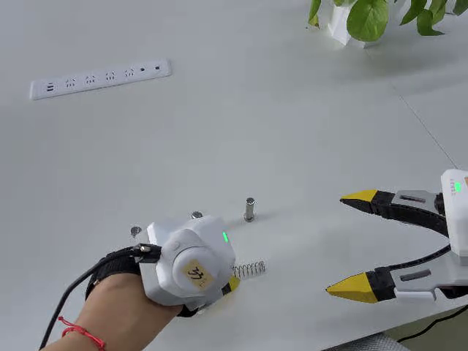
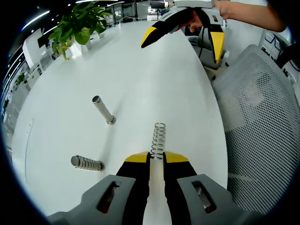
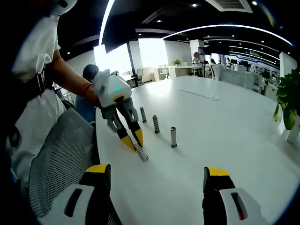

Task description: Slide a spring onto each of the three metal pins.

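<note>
While a person is working at a white bench (image 1: 241,117), the left hand-held gripper (image 2: 157,156) is pinching one end of a spring (image 2: 159,138) between its closed jaws. The rest of the coil is sticking out low over the bench top, and I cannot tell whether it is touching. Just beyond it, a bare metal pin (image 2: 103,109) is standing upright. A second pin (image 3: 155,124) and a third pin (image 3: 143,115) are standing in a row to its left, each already carrying a spring. The right hand-held gripper (image 1: 351,241) is hovering well apart on the right, jaws spread wide, holding nothing. A power strip (image 1: 101,78) is lying far left, and a potted plant (image 1: 373,16) is standing far right.
</note>
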The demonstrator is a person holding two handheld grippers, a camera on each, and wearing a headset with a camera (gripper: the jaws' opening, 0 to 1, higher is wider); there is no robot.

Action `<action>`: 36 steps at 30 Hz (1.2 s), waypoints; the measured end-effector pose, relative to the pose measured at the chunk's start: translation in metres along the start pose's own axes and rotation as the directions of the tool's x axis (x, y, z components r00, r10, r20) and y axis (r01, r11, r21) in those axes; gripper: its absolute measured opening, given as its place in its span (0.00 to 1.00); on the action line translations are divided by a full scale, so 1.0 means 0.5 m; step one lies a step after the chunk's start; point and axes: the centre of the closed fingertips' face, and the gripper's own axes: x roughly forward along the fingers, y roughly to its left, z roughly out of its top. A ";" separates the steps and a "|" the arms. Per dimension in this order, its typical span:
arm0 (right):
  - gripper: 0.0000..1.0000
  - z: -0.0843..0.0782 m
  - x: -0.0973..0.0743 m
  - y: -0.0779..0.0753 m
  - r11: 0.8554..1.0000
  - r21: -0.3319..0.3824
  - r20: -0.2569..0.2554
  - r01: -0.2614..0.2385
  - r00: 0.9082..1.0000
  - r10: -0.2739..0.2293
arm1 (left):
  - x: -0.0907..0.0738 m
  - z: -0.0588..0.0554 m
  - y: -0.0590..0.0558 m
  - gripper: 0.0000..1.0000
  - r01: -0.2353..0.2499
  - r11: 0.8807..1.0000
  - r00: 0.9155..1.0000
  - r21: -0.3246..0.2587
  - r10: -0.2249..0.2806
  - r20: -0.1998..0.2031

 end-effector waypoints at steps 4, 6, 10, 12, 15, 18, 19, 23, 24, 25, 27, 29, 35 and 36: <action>0.80 -0.001 0.004 0.003 1.000 -0.001 -0.004 -0.008 1.000 0.008 | -0.004 0.006 -0.001 0.07 0.002 1.000 1.000 -0.010 -0.002 0.018; 0.79 0.001 0.006 0.006 1.000 0.002 -0.003 -0.014 1.000 0.014 | -0.007 0.010 -0.003 0.07 0.005 1.000 1.000 -0.014 -0.004 0.030; 0.79 0.006 0.011 0.011 1.000 -0.004 -0.012 -0.024 1.000 0.024 | -0.021 0.021 -0.007 0.07 0.005 1.000 0.998 -0.028 -0.003 0.064; 0.78 0.010 0.011 0.012 1.000 -0.010 -0.010 -0.027 1.000 0.027 | -0.029 0.027 -0.008 0.07 0.003 0.999 0.996 -0.039 0.000 0.085; 0.77 0.020 0.012 0.014 0.999 -0.019 -0.011 -0.030 0.999 0.030 | -0.044 0.036 -0.008 0.07 -0.001 0.999 0.994 -0.049 0.007 0.113; 0.75 0.035 0.013 0.018 0.999 -0.027 -0.002 -0.036 0.999 0.036 | -0.061 0.049 -0.009 0.07 -0.007 0.998 0.989 -0.062 0.016 0.149; 0.74 0.041 0.014 0.022 0.999 -0.034 -0.002 -0.042 0.999 0.042 | -0.070 0.054 -0.008 0.07 -0.011 0.997 0.986 -0.070 0.023 0.164; 0.70 0.062 0.018 0.039 0.996 -0.046 0.002 -0.071 0.997 0.071 | -0.098 0.069 -0.004 0.07 -0.023 0.995 0.975 -0.096 0.044 0.216; 0.69 0.073 0.020 0.045 0.996 -0.050 0.010 -0.080 0.997 0.081 | -0.108 0.074 -0.002 0.07 -0.027 0.994 0.971 -0.107 0.052 0.233; 0.67 0.081 0.022 0.048 0.995 -0.052 0.015 -0.084 0.996 0.085 | -0.116 0.078 -0.001 0.07 -0.028 0.993 0.968 -0.114 0.055 0.246; 0.64 0.099 0.026 0.054 0.994 -0.062 0.024 -0.095 0.995 0.097 | -0.134 0.086 0.002 0.07 -0.035 0.991 0.959 -0.129 0.070 0.275; 0.60 0.114 0.030 0.058 0.992 -0.066 0.032 -0.103 0.994 0.106 | -0.150 0.092 0.004 0.07 -0.040 0.989 0.951 -0.139 0.080 0.297; 0.50 0.177 0.047 0.074 0.985 -0.075 0.074 -0.154 0.984 0.160 | -0.208 0.112 0.013 0.07 -0.063 0.984 0.921 -0.167 0.121 0.369; 0.47 0.184 0.049 0.076 0.984 -0.078 0.077 -0.160 0.983 0.166 | -0.215 0.114 0.014 0.07 -0.067 0.983 0.917 -0.170 0.128 0.379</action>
